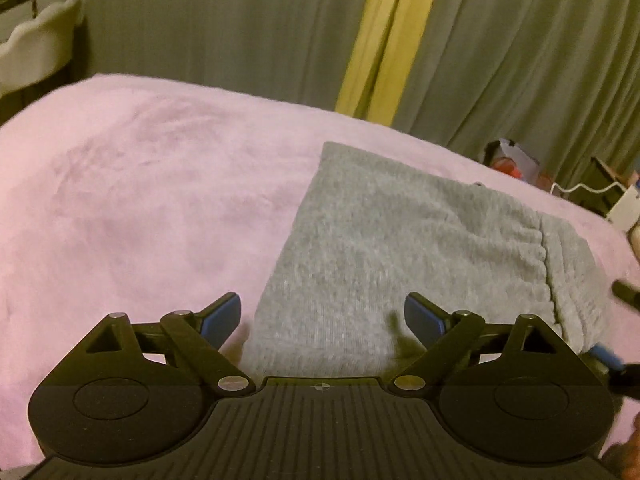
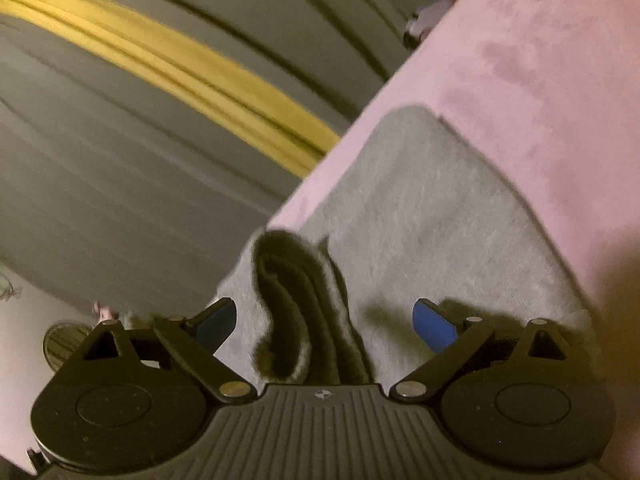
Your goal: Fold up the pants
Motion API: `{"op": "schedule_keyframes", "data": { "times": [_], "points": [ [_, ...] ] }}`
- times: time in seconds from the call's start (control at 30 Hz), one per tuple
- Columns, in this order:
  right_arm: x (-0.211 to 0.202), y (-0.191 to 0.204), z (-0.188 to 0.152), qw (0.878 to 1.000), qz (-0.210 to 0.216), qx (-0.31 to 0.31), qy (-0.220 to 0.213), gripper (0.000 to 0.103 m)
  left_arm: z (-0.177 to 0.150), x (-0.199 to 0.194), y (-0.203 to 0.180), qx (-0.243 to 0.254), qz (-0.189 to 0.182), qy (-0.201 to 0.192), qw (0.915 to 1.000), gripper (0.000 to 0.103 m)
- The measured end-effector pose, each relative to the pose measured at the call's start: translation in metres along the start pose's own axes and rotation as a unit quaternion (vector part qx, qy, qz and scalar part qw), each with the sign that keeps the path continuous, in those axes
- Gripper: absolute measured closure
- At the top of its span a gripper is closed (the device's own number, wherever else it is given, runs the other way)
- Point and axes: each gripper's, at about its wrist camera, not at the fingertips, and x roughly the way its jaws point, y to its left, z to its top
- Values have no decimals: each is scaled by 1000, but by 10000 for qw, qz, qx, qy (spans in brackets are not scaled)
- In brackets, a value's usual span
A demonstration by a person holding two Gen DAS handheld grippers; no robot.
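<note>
Grey sweatpants (image 1: 400, 248) lie folded into a compact block on a pink blanket (image 1: 140, 200); their elastic waistband seam runs down the right side. My left gripper (image 1: 322, 316) hovers over the near left part of the block, jaws wide open, blue pads clear of the cloth. A blue-tipped finger of the right gripper (image 1: 608, 358) shows at the block's right corner. In the tilted right wrist view the pants (image 2: 420, 208) stretch away, and a raised fold of grey cloth (image 2: 292, 312) stands between the spread jaws of my right gripper (image 2: 326, 324), untouched by either pad.
Grey-green curtains with a yellow strip (image 1: 376, 40) hang behind the bed. A white chair (image 1: 32, 48) stands at the far left. Boxes and a white cable (image 1: 520, 160) sit past the bed's right edge. A round dark fan-like object (image 2: 64, 344) is low on the left.
</note>
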Motion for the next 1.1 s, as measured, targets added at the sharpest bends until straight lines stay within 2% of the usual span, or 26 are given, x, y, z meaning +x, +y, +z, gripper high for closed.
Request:
{"op": "schedule_keyframes", "data": {
  "times": [0.1, 0.2, 0.4, 0.43, 0.5, 0.53, 0.57, 0.63, 0.7, 0.77, 0.83, 0.9, 0.93, 0.97, 1.1],
  "points": [
    [29, 5, -5, 9976, -81, -234, 646, 4, 1, 2, 4, -158, -12, 94, 9998, 10],
    [43, 17, -7, 9957, -185, -561, 719, 4, 1, -1, 5, -196, -44, 105, 9997, 9],
    [66, 22, -4, 9954, 77, -214, 934, 4, 0, 1, 8, -284, -93, 200, 9994, 9],
    [70, 22, -3, 9949, 154, -174, 981, 9, 0, 2, 8, -312, -111, 210, 9992, 9],
    [73, 22, -2, 9949, 86, -125, 998, 33, 1, 2, 11, -390, -147, 226, 9989, 9],
    [74, 19, 0, 9948, 129, -26, 1012, 53, 1, 2, 13, -451, -175, 233, 9986, 9],
    [74, 12, 1, 9941, 212, 157, 1048, 54, 1, 3, 14, -509, -204, 237, 9982, 9],
    [76, 4, 0, 9931, 371, 398, 1036, 52, 1, 3, 18, -628, -282, 216, 9974, 9],
    [77, 6, -4, 9933, 415, 353, 1018, 43, 1, 3, 19, -670, -351, 216, 9969, 9],
    [82, 15, -5, 9922, 579, 233, 1082, 19, 1, 4, 18, -661, -424, 238, 9966, 9],
    [87, 25, -6, 9917, 551, 100, 1158, 13, 1, 5, 18, -667, -490, 247, 9963, 9],
    [92, 34, -7, 9932, 286, -28, 1132, 21, 1, 5, 19, -722, -563, 236, 9955, 9],
    [94, 39, -8, 9940, 118, -104, 1086, 50, 1, 5, 20, -764, -591, 227, 9951, 9],
    [96, 43, -11, 9941, -73, -184, 1063, 64, 1, 5, 21, -816, -635, 213, 9944, 9],
    [84, 59, -8, 9956, -11, -341, 871, 68, 1, -6, 22, -811, -1059, -34, 9911, 9]
  ]
}}
